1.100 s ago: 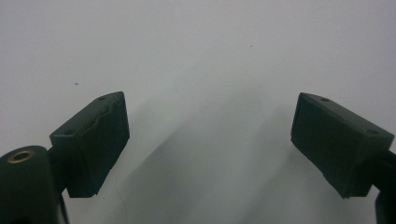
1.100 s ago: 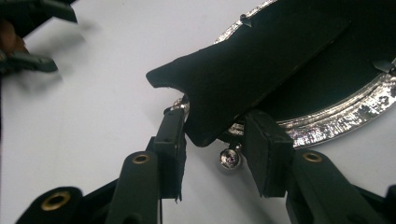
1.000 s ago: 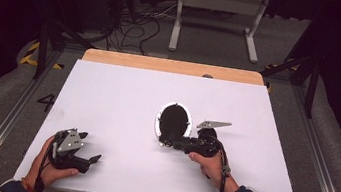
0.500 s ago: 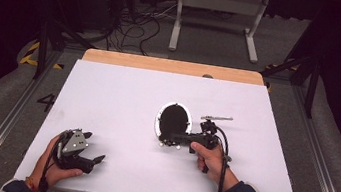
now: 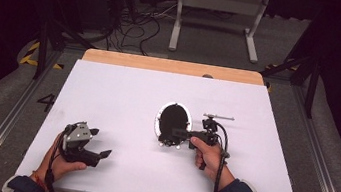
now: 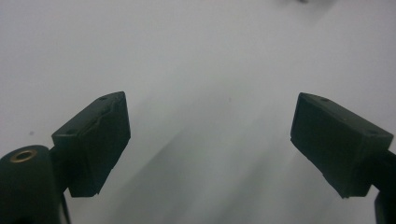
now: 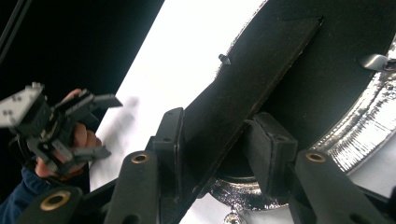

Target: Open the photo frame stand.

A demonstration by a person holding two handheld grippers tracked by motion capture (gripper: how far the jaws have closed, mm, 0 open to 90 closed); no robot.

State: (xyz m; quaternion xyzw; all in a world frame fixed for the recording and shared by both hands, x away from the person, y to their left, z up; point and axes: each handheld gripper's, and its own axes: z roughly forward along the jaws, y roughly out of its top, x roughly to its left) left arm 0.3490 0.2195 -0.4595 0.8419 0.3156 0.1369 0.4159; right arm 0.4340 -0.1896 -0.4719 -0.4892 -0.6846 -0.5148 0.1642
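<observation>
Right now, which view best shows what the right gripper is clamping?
The right gripper view: the right gripper pinches a flat black handle of the silver-rimmed pan. The high view shows them small and far off; the left gripper view shows bare table.

Pan (image 5: 173,121) mid-table (image 5: 124,89), right gripper (image 5: 175,133) at its near edge, left gripper (image 5: 100,147) well left.

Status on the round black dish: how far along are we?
Done: the right claw has its grip, jaws shut on the flat black strip that runs across the round black dish with the shiny rim. In hand: that dish, at the middle of the table; whether it is lifted I cannot tell. Left: any carrying or placing, it seems. The left claw is open, holding nothing.
</observation>
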